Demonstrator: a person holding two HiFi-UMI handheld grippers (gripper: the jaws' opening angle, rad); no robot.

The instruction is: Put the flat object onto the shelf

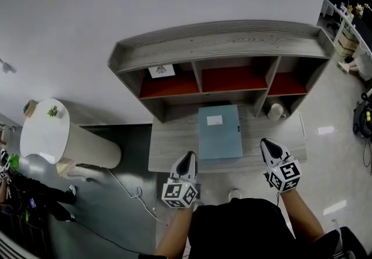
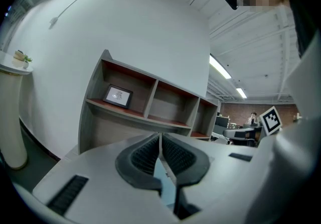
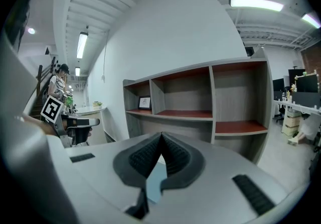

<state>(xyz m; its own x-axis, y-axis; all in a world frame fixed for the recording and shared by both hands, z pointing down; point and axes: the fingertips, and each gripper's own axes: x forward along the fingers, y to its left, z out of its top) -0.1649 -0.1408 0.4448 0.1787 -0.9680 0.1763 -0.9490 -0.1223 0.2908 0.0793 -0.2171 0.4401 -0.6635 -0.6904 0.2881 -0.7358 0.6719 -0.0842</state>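
Note:
A flat pale blue box with a white label lies on the grey desk, in front of the shelf unit with red-lined compartments. My left gripper hovers at the desk's near edge, just left of the box, shut and holding nothing. My right gripper hangs to the box's right, also shut and empty. In the left gripper view the shut gripper points at the shelf; a sliver of the blue box shows below it. The right gripper likewise faces the shelf.
A small framed picture stands in the left compartment. A white mug sits in the lower right nook. A round white table with a small plant stands to the left. A cable trails on the floor.

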